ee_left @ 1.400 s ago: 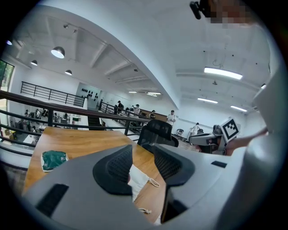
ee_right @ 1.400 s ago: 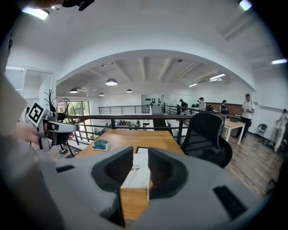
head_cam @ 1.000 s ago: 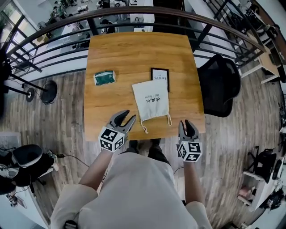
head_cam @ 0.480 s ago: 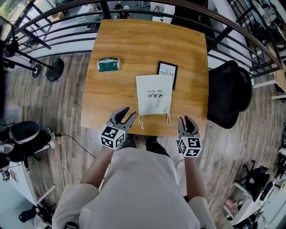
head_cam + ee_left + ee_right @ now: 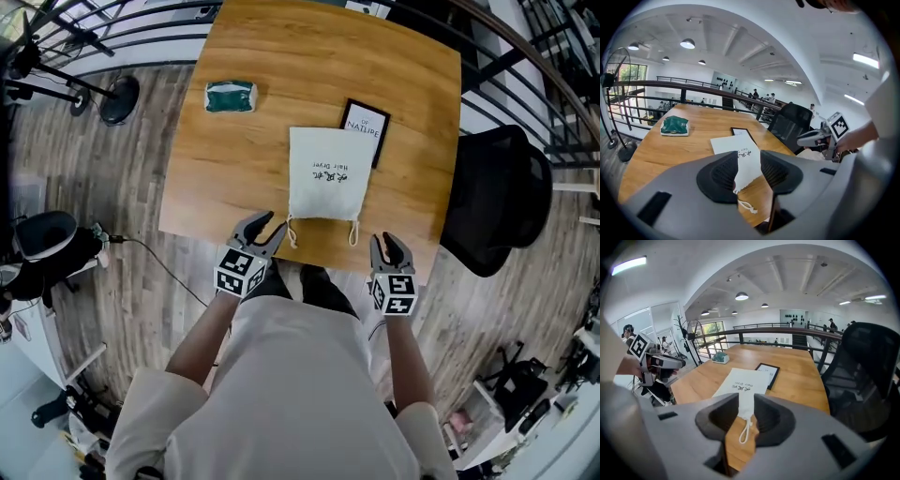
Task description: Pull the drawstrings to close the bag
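Head view: the white cloth bag (image 5: 328, 185) is seen lying flat on the wooden table (image 5: 272, 112), at the middle of the frame. Its long axis runs up and down the picture and its gathered mouth is turned to the lower edge, close to the table's near border. A cord hangs out at each lower corner: the left drawstring (image 5: 292, 234) and the right drawstring (image 5: 354, 234). The left gripper (image 5: 272, 223) is held low and left of centre, its tips just beside the left cord but not touching it. The right gripper (image 5: 387, 242) is held low and right of centre, near the right cord, below and to its right. Both pairs of jaws are spread and nothing is pinched. In the left gripper view the bag (image 5: 740, 154) and the knotted cord end (image 5: 747, 206) are framed in the gap between the pads, ahead of them. In the right gripper view the cord loop (image 5: 745, 431) is lined up the same way below the bag (image 5: 740, 385). Each cord is judged to fall to the gripper on its own side, with a short reach up the frame needed before closing, then a pull outward, left and right. A green pouch (image 5: 230, 96) at upper left and a black-framed card (image 5: 366, 131) partly under the bag's upper right corner are noted, well clear of the cords.
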### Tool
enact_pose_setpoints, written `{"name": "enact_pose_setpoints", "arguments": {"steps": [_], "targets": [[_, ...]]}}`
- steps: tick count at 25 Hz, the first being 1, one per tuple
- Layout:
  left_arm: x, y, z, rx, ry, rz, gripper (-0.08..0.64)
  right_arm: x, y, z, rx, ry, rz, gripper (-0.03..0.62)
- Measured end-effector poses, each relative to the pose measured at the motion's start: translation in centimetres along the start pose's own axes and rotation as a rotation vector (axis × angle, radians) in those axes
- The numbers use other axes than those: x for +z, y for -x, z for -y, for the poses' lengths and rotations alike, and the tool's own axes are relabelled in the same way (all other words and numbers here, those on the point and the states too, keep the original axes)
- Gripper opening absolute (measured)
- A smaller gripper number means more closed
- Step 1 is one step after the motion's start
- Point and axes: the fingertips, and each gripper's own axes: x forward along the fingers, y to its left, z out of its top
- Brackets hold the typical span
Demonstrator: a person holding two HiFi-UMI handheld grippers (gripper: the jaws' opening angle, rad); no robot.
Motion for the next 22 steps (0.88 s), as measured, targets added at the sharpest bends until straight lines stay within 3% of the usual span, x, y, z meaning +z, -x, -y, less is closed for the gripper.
{"name": "enact_pose_setpoints", "arguments": {"steps": [13,22], "targets": [[-7.2,-3.5,0.0,0.035,0.042,-0.125,0.144,-6.6,-4.8,0.1,0.126,0.048,-0.173,0.088],[-12.5,-5.5,-1.2,0.058,0.054,-0.240,0.149,-10.0,-8.2,-0.1,0.164,0.046,-0.263,0.088]]}}
